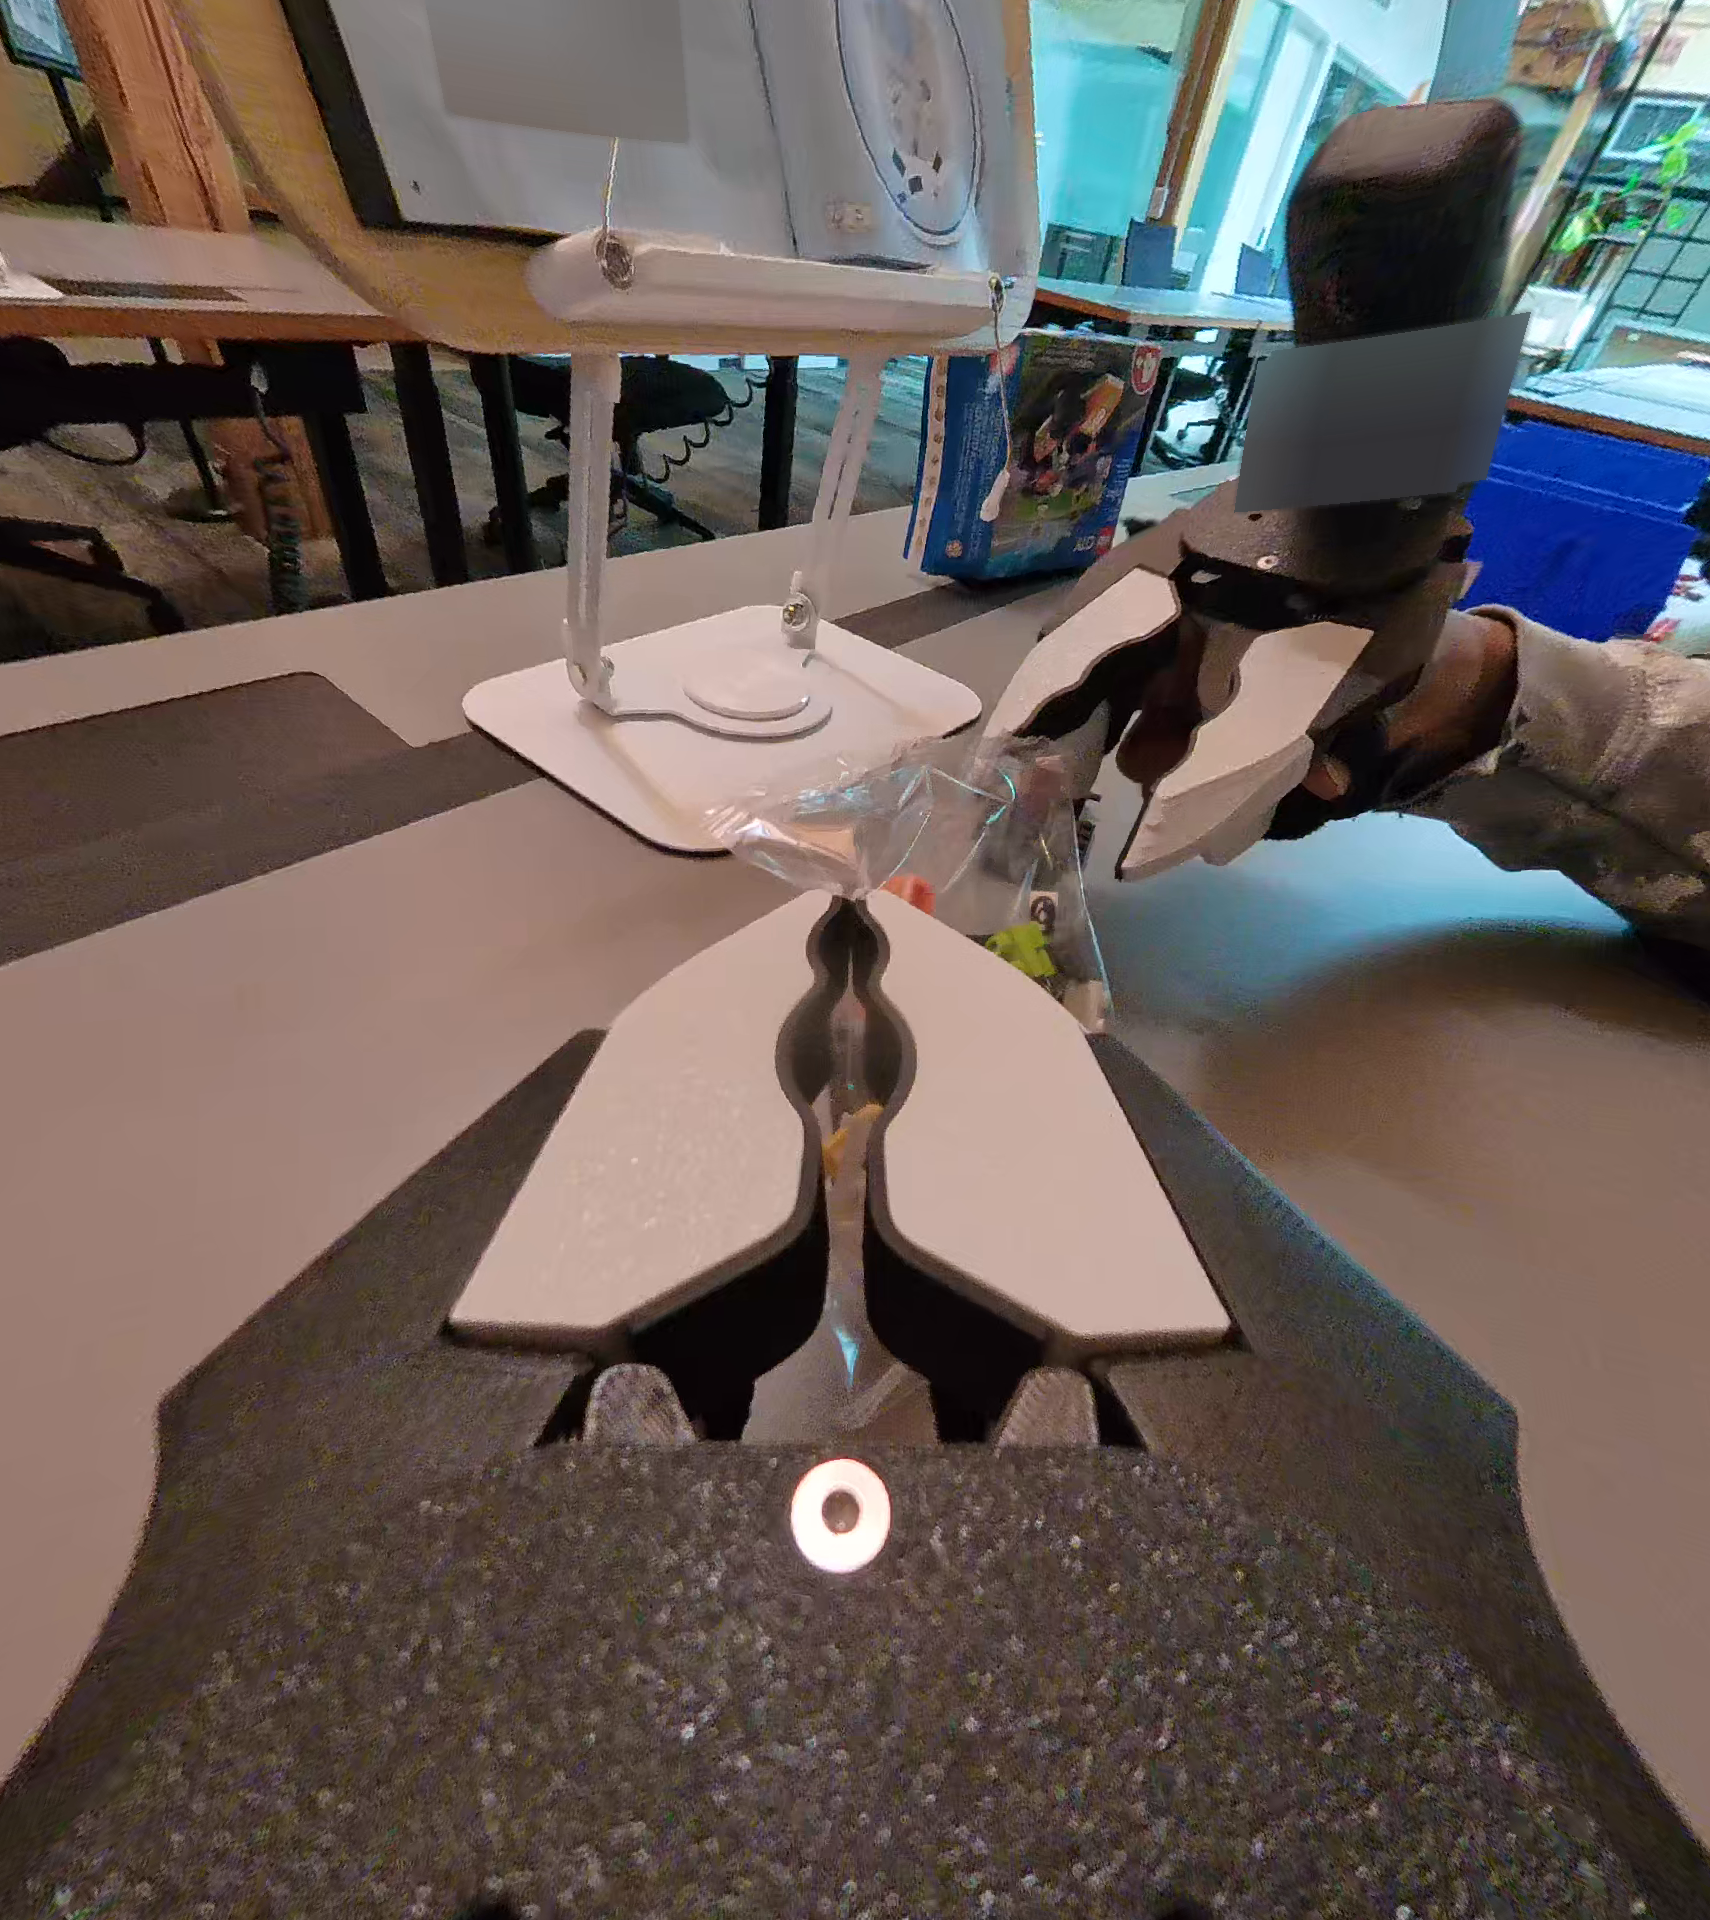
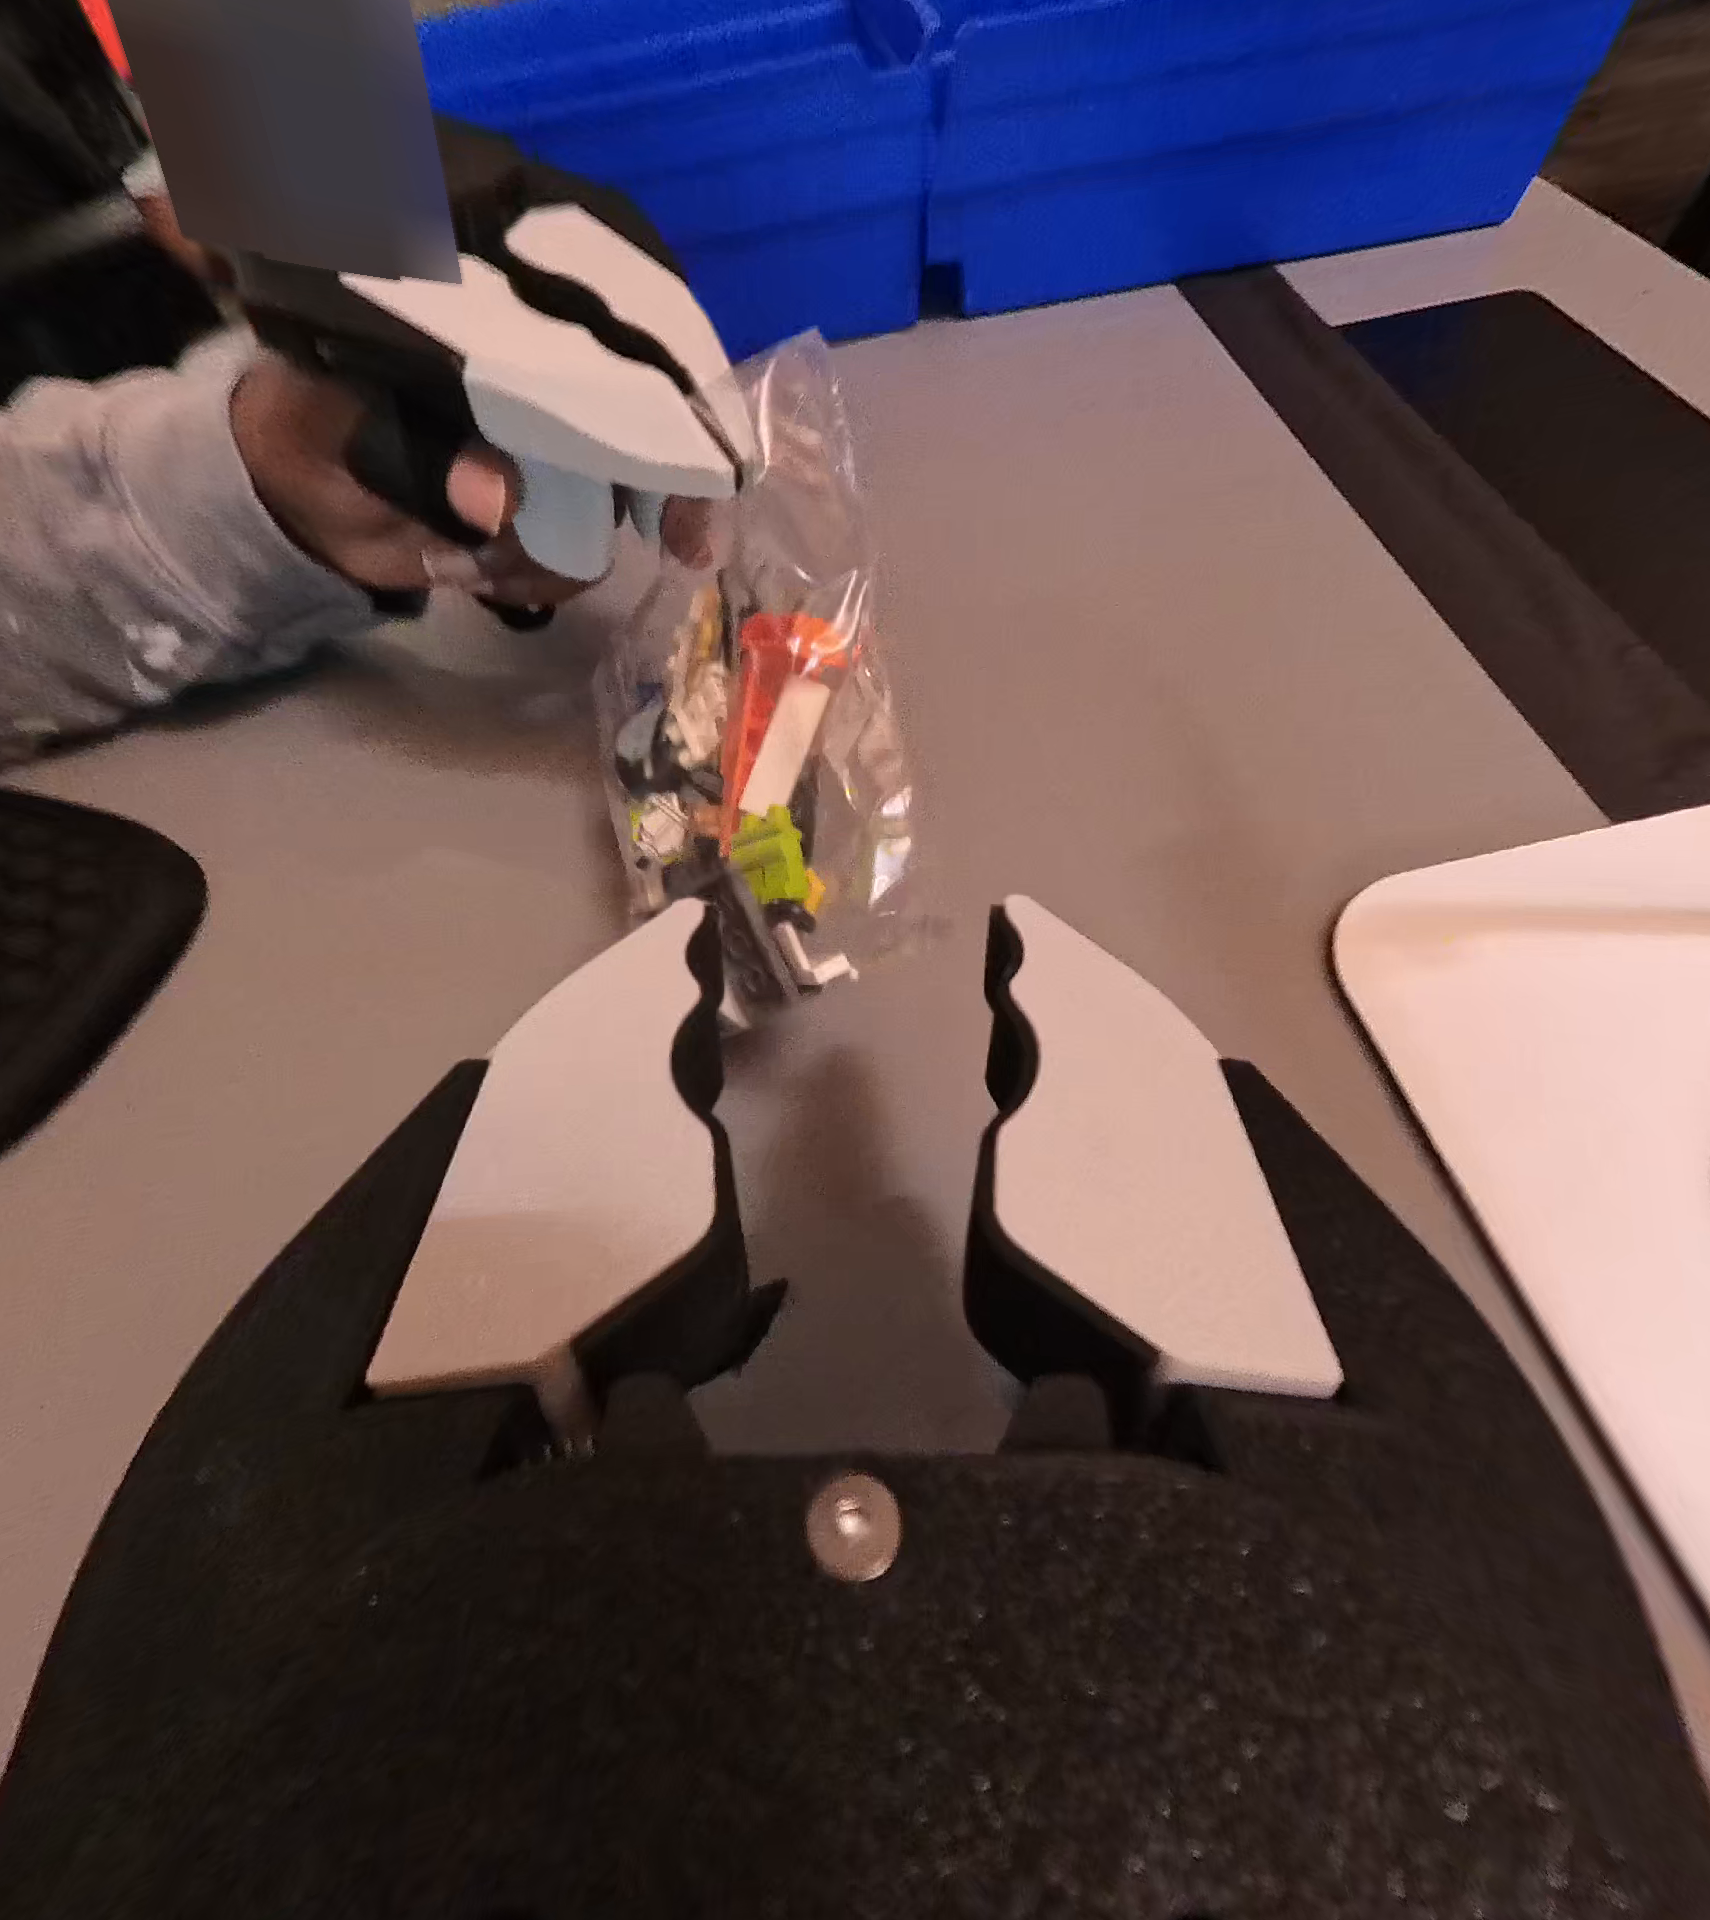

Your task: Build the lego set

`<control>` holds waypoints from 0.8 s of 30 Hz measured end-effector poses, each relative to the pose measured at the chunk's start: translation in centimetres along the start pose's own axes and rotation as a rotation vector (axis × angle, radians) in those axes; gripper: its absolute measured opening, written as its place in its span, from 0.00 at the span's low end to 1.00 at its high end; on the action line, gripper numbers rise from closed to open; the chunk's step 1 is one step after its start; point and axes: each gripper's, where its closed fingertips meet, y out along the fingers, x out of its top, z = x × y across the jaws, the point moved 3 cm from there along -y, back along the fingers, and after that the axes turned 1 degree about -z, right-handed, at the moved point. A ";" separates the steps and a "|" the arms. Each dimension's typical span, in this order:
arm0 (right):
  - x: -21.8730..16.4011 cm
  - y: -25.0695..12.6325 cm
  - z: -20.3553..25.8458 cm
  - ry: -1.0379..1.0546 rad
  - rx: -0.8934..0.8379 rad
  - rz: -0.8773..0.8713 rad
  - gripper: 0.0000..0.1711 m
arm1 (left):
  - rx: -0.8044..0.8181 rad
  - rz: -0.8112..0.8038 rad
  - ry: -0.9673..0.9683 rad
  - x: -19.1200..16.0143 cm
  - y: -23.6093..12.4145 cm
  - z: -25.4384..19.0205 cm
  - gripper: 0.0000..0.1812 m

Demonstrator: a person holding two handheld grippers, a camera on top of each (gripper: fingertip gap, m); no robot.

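Note:
A clear plastic bag (image 2: 768, 748) of lego pieces, orange, lime, white and black, hangs over the grey table (image 2: 1090, 623). My left gripper (image 1: 846, 906) is shut on the bag's crumpled top; it also shows in the right wrist view (image 2: 731, 462). The bag (image 1: 934, 821) trails to the right of the left gripper's tips. My right gripper (image 2: 846, 909) is open and empty, its left fingertip (image 2: 690, 920) right at the bag's lower end. In the left wrist view the right gripper (image 1: 1064, 810) sits open beside the bag, just behind it.
A white stand with a square base (image 1: 726, 727) stands behind the bag and shows at the right (image 2: 1609, 1143). A lego box (image 1: 1027, 457) sits at the back. Blue bins (image 2: 1038, 156) line the far edge. A black mesh pad (image 2: 20, 977) lies left. My hands' fingertips stand some 10 cm from each other. The square base (image 1: 726, 727) lies some 15 cm from my right tips, 25 cm from my left tips.

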 end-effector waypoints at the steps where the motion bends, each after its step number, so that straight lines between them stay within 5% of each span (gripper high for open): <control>1: 0.0 0.2 0.0 0.037 0.015 -0.019 0.26 | -0.007 -0.002 -0.001 0.0 0.0 -0.1 0.00; 5: 0.9 -0.5 -0.3 0.119 0.066 -0.145 0.00 | -0.029 -0.009 -0.030 -0.2 0.0 -0.1 0.00; 11: 0.9 -2.2 0.3 -0.079 0.053 -0.019 0.00 | -0.045 0.021 0.081 0.5 -0.7 -0.6 0.06; 15: 0.8 -2.9 0.8 -0.228 0.019 0.064 0.00 | -0.027 0.044 0.256 4.4 -1.8 -2.3 0.15; 19: 1.4 -2.9 2.9 -0.305 0.096 0.076 0.00 | -0.128 0.273 0.487 5.6 0.8 -5.7 0.20; 24: 1.5 -3.4 5.1 -0.319 0.206 0.096 0.00 | -0.394 0.658 0.632 2.1 4.0 -8.9 0.19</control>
